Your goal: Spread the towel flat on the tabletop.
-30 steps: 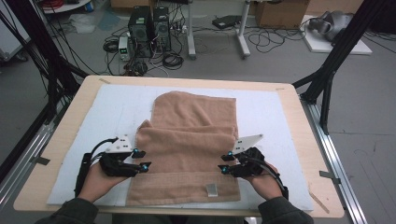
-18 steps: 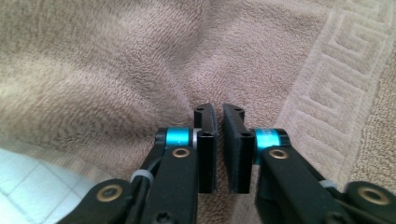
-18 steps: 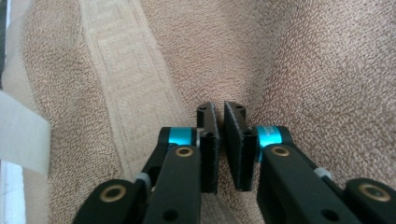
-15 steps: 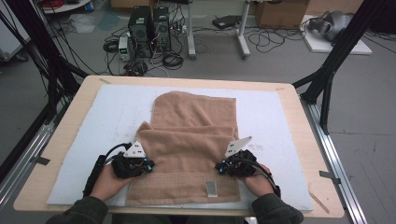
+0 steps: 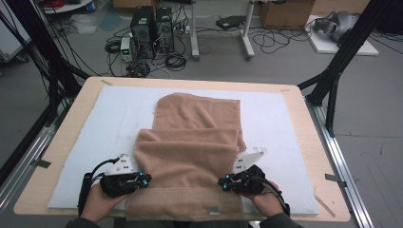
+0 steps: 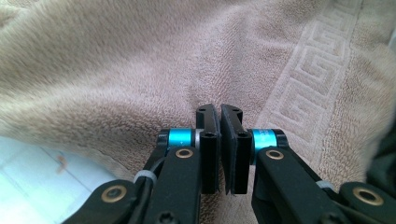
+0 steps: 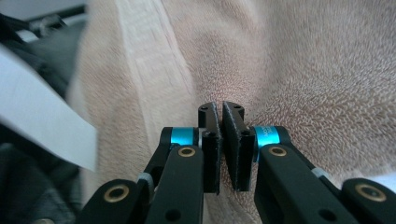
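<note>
Towel (image 5: 190, 156), tan terry, lies on the white mat (image 5: 95, 123) covering the wooden tabletop (image 5: 62, 142), centred toward the near edge, with its near part hanging at that edge. It is folded: a wider upper layer sits across the near half, a narrower single layer reaches toward the far side. A woven key-pattern border band (image 6: 308, 88) runs along the near hem. Left tool (image 5: 142, 179) sits at the towel's left side edge, held by the person's left hand (image 5: 100, 202); its jaws have just been closing and are now clenched, pads almost together, with the towel edge pinched at the tips in the left gripper view (image 6: 219, 114). Right tool (image 5: 225, 183) sits at the towel's right side edge, in the right hand (image 5: 266, 199); its jaws have also just been closing and now stand clenched on the towel fabric in the right gripper view (image 7: 219, 112). Both tools are level with each other, well apart, towel between them.
</note>
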`<state>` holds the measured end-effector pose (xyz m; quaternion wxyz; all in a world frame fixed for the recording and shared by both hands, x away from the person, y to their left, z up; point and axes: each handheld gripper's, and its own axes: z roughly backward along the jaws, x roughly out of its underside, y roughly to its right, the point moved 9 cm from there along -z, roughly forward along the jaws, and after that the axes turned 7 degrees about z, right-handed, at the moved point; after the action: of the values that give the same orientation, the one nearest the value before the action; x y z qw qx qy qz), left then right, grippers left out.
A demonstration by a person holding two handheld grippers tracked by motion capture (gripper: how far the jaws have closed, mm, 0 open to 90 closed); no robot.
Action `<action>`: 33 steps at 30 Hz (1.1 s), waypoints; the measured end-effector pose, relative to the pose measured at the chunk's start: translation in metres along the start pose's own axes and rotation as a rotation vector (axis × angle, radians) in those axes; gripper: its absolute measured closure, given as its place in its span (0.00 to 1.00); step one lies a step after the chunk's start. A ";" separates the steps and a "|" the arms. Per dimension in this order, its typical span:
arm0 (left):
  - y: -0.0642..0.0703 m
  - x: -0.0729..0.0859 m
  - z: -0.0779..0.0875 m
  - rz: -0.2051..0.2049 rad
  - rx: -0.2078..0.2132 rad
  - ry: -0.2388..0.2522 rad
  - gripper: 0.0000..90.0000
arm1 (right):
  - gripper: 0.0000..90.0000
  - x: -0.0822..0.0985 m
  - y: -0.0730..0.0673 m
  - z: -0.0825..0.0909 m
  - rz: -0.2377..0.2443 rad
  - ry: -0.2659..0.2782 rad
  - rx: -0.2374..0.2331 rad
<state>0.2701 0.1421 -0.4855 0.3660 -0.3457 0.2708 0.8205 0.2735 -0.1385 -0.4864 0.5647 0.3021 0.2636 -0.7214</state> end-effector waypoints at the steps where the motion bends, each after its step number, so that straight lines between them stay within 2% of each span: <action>1: 0.002 0.001 0.003 -0.001 0.006 0.003 0.95 | 0.95 0.000 -0.006 0.001 -0.009 0.009 -0.011; 4: 0.011 0.003 0.012 -0.007 0.034 0.023 0.95 | 0.93 -0.001 -0.020 0.005 -0.002 0.027 -0.037; 5: 0.013 0.002 0.014 -0.010 0.044 0.031 0.93 | 0.88 -0.002 -0.024 0.006 -0.003 0.036 -0.044; 7: 0.012 -0.005 0.018 0.009 0.064 0.049 0.82 | 0.82 -0.005 -0.025 0.010 0.001 0.055 -0.046; 8: 0.010 -0.010 0.019 0.008 0.057 0.063 0.79 | 0.79 -0.007 -0.023 0.012 0.012 0.061 -0.030; 10: 0.002 -0.021 0.019 -0.003 0.033 0.087 0.72 | 0.73 -0.013 -0.011 0.017 0.007 0.067 0.020; 12: -0.008 -0.032 0.016 0.008 0.000 0.123 0.66 | 0.68 -0.016 0.006 0.020 0.006 0.064 0.078; 14: -0.020 -0.040 0.011 0.005 -0.057 0.148 0.63 | 0.65 -0.018 0.025 0.022 -0.006 0.063 0.128; 16: -0.033 -0.046 0.004 0.000 -0.101 0.141 0.61 | 0.64 -0.019 0.044 0.021 -0.024 0.061 0.169; 18: -0.044 -0.049 -0.004 0.009 -0.113 0.128 0.61 | 0.64 -0.021 0.060 0.019 -0.032 0.062 0.198; 20: -0.052 -0.049 -0.014 0.006 -0.128 0.096 0.61 | 0.64 -0.022 0.073 0.014 -0.046 0.060 0.196; 21: -0.056 -0.048 -0.018 0.005 -0.132 0.079 0.61 | 0.64 -0.020 0.077 0.009 -0.049 0.039 0.191; 23: -0.062 -0.041 -0.029 0.000 -0.142 0.025 0.61 | 0.63 -0.015 0.084 -0.001 -0.065 0.007 0.173; 25: -0.066 -0.033 -0.039 0.013 -0.139 -0.029 0.62 | 0.65 -0.007 0.087 -0.010 -0.078 -0.033 0.163; 26: -0.067 -0.031 -0.041 0.004 -0.147 -0.038 0.66 | 0.69 -0.004 0.087 -0.014 -0.088 -0.046 0.152; 27: -0.068 -0.031 -0.041 -0.009 -0.173 -0.030 0.72 | 0.75 -0.002 0.087 -0.017 -0.096 -0.049 0.136; 29: -0.068 -0.030 -0.040 -0.001 -0.181 -0.040 0.88 | 0.88 -0.001 0.083 -0.018 -0.105 -0.048 0.105; 31: -0.067 -0.030 -0.036 -0.002 -0.185 -0.040 0.94 | 0.90 -0.003 0.079 -0.016 -0.081 -0.057 0.106; 33: -0.064 -0.031 -0.030 -0.010 -0.181 -0.031 0.96 | 0.90 -0.006 0.073 -0.013 -0.066 -0.053 0.104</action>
<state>0.3467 0.1459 -0.4929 0.3415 -0.3658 0.1882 0.8451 0.3479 -0.1417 -0.4940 0.5309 0.3028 0.2208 -0.7601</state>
